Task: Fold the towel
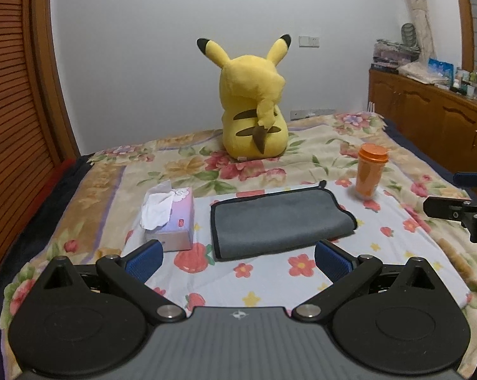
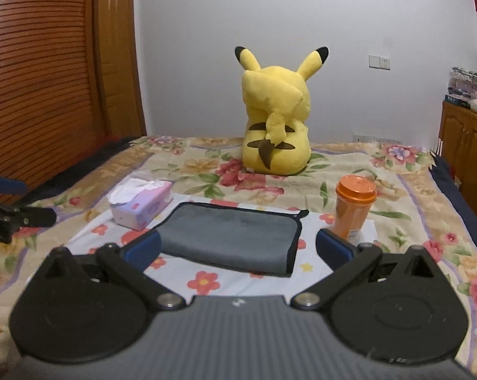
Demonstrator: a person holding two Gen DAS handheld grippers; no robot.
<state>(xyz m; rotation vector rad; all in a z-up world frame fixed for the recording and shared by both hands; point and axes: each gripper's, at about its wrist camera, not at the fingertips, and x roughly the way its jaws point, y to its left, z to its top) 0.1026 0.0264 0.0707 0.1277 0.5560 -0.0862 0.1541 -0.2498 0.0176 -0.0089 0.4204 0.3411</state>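
Note:
A grey towel [image 1: 279,221] with black trim lies folded in a flat rectangle on the flowered bedspread; it also shows in the right wrist view [image 2: 232,237]. My left gripper [image 1: 236,261] is open and empty, its blue pads just short of the towel's near edge. My right gripper [image 2: 238,250] is open and empty, with its jaws to either side of the towel's near part. The right gripper's fingers show at the right edge of the left wrist view [image 1: 460,209], and the left gripper's at the left edge of the right wrist view [image 2: 13,215].
A pink tissue box [image 1: 171,221] sits left of the towel, also in the right wrist view [image 2: 141,204]. An orange lidded cup [image 1: 370,171] [image 2: 352,209] stands to the right. A yellow plush toy [image 1: 254,110] sits behind. Wooden cabinets [image 1: 428,120] line the right wall.

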